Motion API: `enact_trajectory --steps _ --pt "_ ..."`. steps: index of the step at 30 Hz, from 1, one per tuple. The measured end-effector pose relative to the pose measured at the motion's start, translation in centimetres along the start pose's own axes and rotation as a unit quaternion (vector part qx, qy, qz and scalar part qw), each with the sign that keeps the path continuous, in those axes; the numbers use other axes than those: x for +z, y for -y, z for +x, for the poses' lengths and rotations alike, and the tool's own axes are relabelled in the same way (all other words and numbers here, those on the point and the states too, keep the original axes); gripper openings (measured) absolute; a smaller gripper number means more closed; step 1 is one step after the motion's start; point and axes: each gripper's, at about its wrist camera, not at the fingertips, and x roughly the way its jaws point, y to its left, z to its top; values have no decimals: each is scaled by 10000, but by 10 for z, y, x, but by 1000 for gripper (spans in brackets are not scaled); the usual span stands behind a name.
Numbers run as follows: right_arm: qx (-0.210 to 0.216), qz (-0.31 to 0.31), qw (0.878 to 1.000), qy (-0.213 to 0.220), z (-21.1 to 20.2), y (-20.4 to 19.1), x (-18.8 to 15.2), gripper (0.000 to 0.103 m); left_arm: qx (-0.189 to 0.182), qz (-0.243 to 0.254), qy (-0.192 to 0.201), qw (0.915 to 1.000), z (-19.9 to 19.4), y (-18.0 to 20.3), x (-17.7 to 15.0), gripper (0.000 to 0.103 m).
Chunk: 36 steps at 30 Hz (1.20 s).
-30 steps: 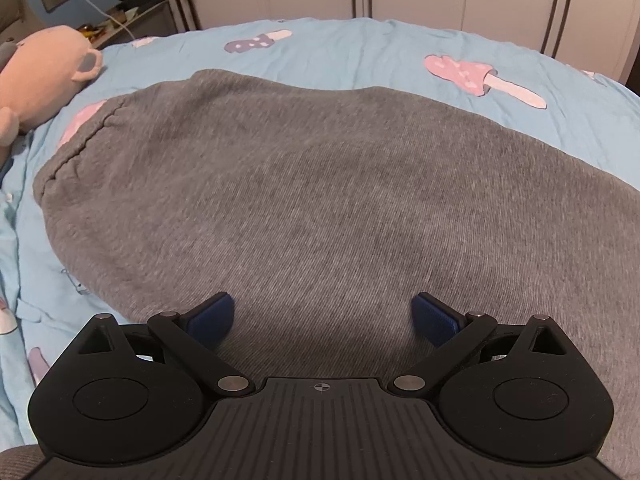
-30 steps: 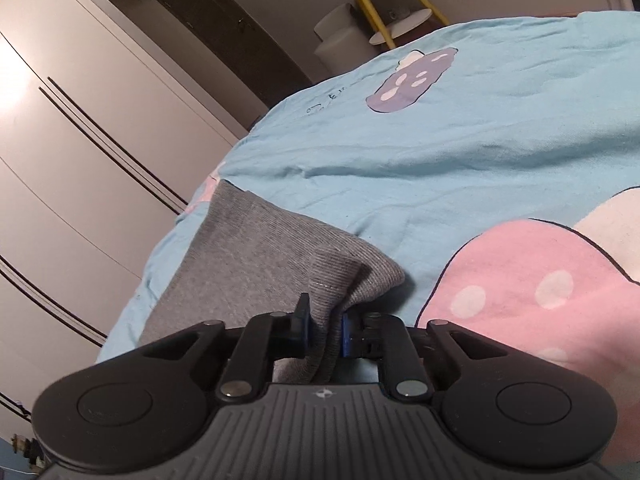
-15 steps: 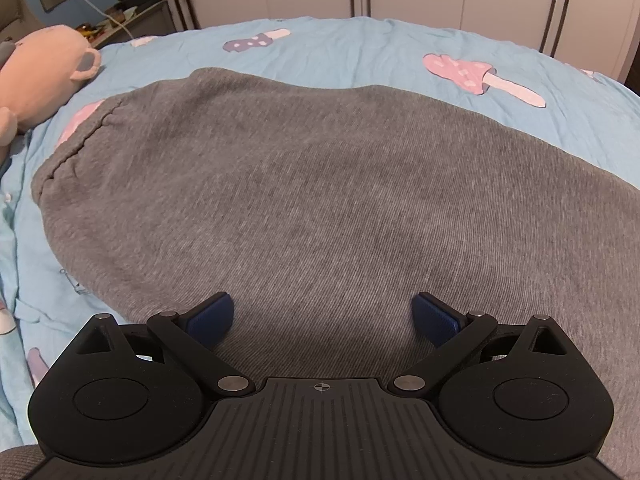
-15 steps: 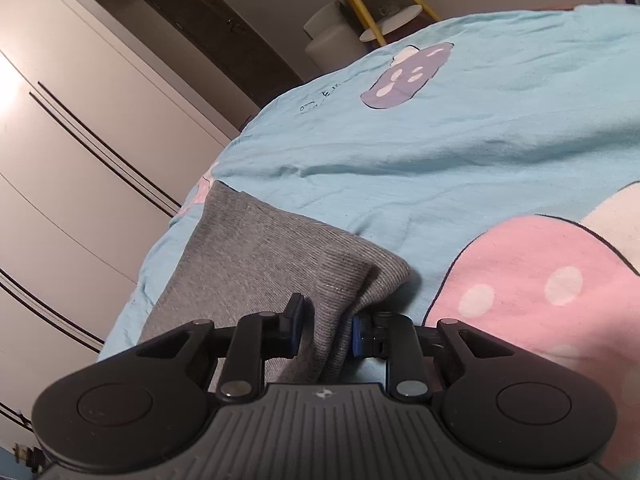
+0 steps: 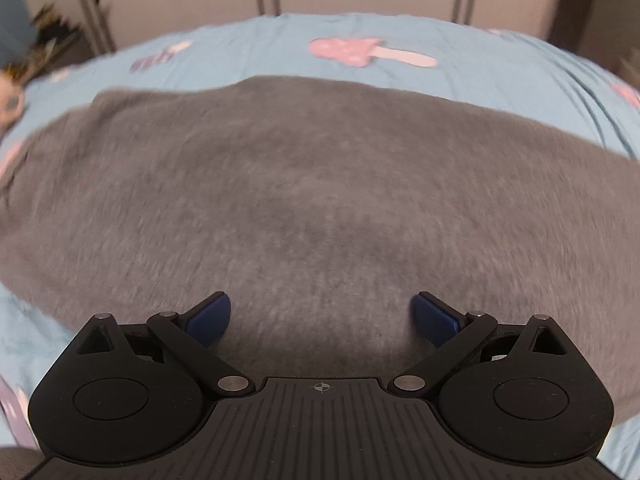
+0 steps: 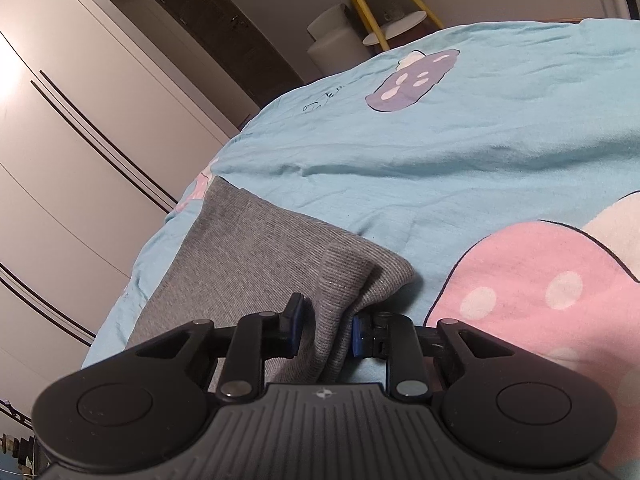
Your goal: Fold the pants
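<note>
Soft grey ribbed pants (image 5: 320, 200) on the wrinkled bedsheet (image 6: 460, 152); right claw (image 6: 326, 330) seemingly pinches the bunched cuff, left claw (image 5: 322, 318) gapes wide.

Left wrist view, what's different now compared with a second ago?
The view slid right along the grey knit pants: the pink plush toy has dropped out at the left edge, and the picture is motion-blurred. The left gripper stays wide open. The right gripper still pinches the cuff.

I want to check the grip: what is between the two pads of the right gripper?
A bunched fold of the grey pants, near a stitched hem, sits between the pads of the right gripper. The right wrist view shows it.
</note>
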Motion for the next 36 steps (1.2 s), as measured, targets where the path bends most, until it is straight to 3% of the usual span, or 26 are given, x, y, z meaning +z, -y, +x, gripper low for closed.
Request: enact_trajectory --steps 2,5,10,14,17,21,23,25,28,30,31,33,36 --pt "-27 -93 10000 10 0 -2 0 22 0 215 65 9997 -1 5 -1 93" --pt "-66 -149 9998 88 -3 -4 -1 12 -186 223 154 9995 -7 4 2 69" --pt "-31 16 9998 202 -12 -1 4 10 206 -452 209 9985 -18 -28 10 72" --pt "-362 -354 9987 28 -4 -9 1 10 566 -881 491 9933 -28 -67 25 82" --pt "-479 -415 9980 -1 -2 -14 2 10 808 -1243 454 9879 -24 -106 38 83" --pt "-547 -325 9980 0 -1 -14 1 10 1003 -1394 -2 9852 9 -155 43 70" --pt "-598 -320 9977 -20 -1 -16 1 10 1484 -1459 -420 9772 28 -178 47 67" --pt "-656 -310 9973 -66 0 -18 3 10 1685 -1641 -293 9715 25 -193 54 60" --pt "-754 -337 9965 -100 1 -21 3 10 973 -1501 305 9834 5 -186 75 67" --pt "-847 -395 9956 -78 2 -25 2 10 686 -1031 544 9908 3 -165 91 81" --pt "-895 -411 9951 -54 2 -26 1 11 692 -717 589 9933 6 -152 96 84" --pt "-971 -431 9943 -10 3 -29 -1 11 1100 -201 539 9923 24 -132 101 86" --pt "-980 -413 9943 -17 2 -29 -1 11 1684 -321 264 9848 62 -147 97 90"
